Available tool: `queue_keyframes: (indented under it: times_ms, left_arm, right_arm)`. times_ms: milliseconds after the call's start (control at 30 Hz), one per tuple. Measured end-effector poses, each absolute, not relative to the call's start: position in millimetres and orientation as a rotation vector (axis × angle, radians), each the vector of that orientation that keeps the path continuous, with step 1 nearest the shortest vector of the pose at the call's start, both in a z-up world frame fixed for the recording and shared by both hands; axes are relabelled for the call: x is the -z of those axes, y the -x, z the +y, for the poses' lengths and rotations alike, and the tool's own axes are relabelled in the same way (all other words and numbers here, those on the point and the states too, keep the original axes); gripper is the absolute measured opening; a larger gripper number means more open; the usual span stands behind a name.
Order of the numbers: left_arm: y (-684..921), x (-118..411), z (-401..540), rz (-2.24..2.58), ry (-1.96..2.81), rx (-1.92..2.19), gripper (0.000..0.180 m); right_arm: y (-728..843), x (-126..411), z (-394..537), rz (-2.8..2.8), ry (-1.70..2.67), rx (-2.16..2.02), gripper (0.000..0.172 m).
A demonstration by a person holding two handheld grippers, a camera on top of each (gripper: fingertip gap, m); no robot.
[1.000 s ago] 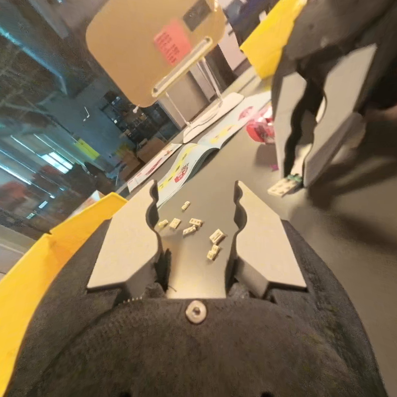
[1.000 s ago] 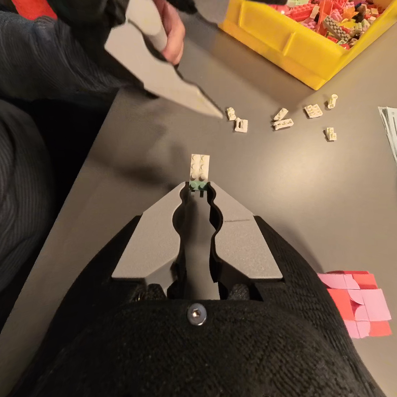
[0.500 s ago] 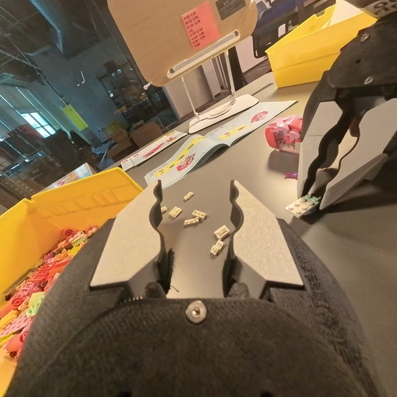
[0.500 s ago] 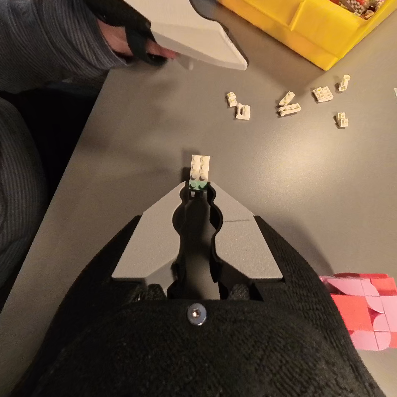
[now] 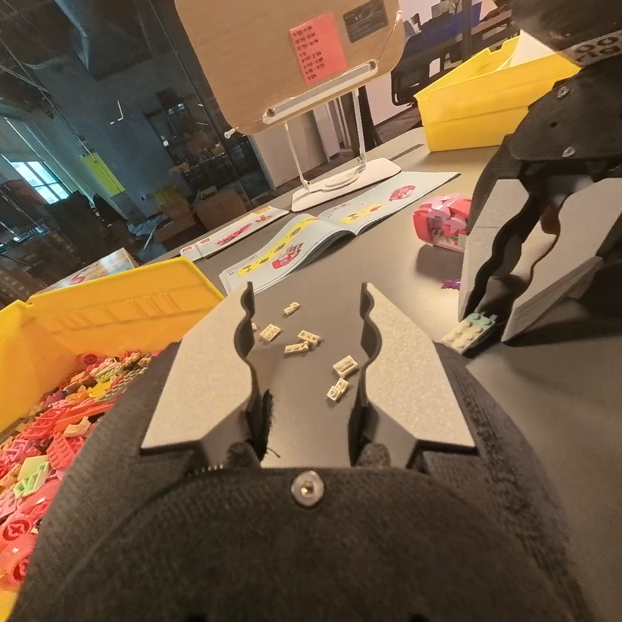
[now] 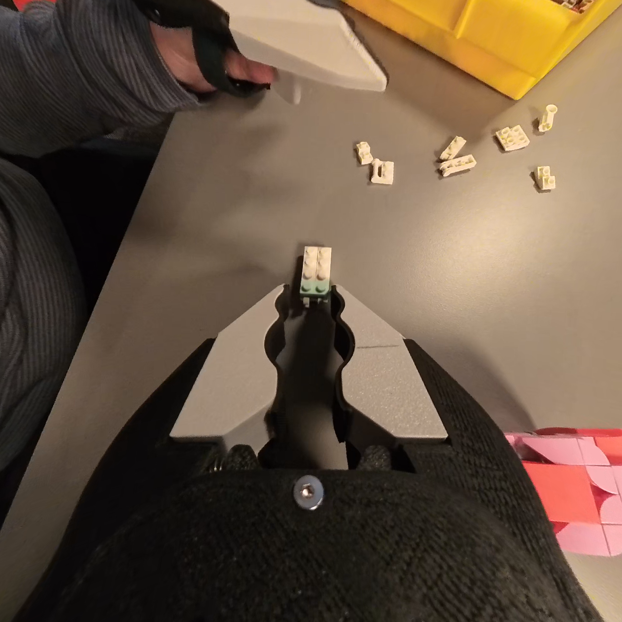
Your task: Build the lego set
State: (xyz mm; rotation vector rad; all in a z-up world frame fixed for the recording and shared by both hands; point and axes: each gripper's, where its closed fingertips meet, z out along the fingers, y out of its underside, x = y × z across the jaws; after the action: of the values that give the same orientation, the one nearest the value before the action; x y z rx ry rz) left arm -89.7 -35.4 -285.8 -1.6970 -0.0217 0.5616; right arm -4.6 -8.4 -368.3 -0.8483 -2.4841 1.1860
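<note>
We see the left gripper [image 5: 304, 292] gaping wide over small cream studded plates [image 5: 301, 340] on the matte grey table [image 5: 505, 420]. The right gripper [image 6: 309, 291] stands narrowly parted around the green end of a cream-and-green studded block [image 6: 316, 269], a gap beside its left finger.

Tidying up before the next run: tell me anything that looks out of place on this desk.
Several small cream bricks lie scattered loose on the grey desk outside the yellow bin. The open booklet and the pink and red model look deliberately placed.
</note>
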Motion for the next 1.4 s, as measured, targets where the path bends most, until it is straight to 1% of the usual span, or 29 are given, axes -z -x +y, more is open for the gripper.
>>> queue_keyframes:
  times_ms: [267, 333, 533, 700, 867, 1000, 1167, 1400]
  left_arm:
    - [89, 285, -36, -0.022, 1.691, -0.548, 0.062]
    - [89, 285, -36, -0.024, 1.689, -0.546, 0.062]
    - [89, 284, -37, -0.027, 1.684, -0.541, 0.061]
    - [89, 284, -37, -0.026, 1.684, -0.541, 0.06]
    - [89, 284, -37, -0.023, 1.682, -0.539, 0.06]
    - [89, 284, -37, -0.022, 1.682, -0.539, 0.06]
    - [89, 284, -37, -0.024, 1.68, -0.538, 0.059]
    - [89, 284, -37, -0.026, 1.68, -0.537, 0.059]
  right_arm:
    - [5, 368, -10, -2.485, 0.845, -1.192, 0.022]
    - [4, 369, -10, -2.486, 0.835, -1.185, 0.016]
    - [-4, 368, -13, -2.533, 0.743, -1.18, 0.016]
    - [-7, 348, -8, -2.458, 0.616, -1.228, 0.015]
    - [9, 292, 38, -2.072, 0.601, -1.257, 0.015]
    - [12, 264, 97, -1.793, 0.676, -1.206, 0.015]
    - [6, 254, 145, -1.591, 0.749, -1.166, 0.014]
    - [9, 262, 161, -1.534, 0.786, -1.125, 0.015]
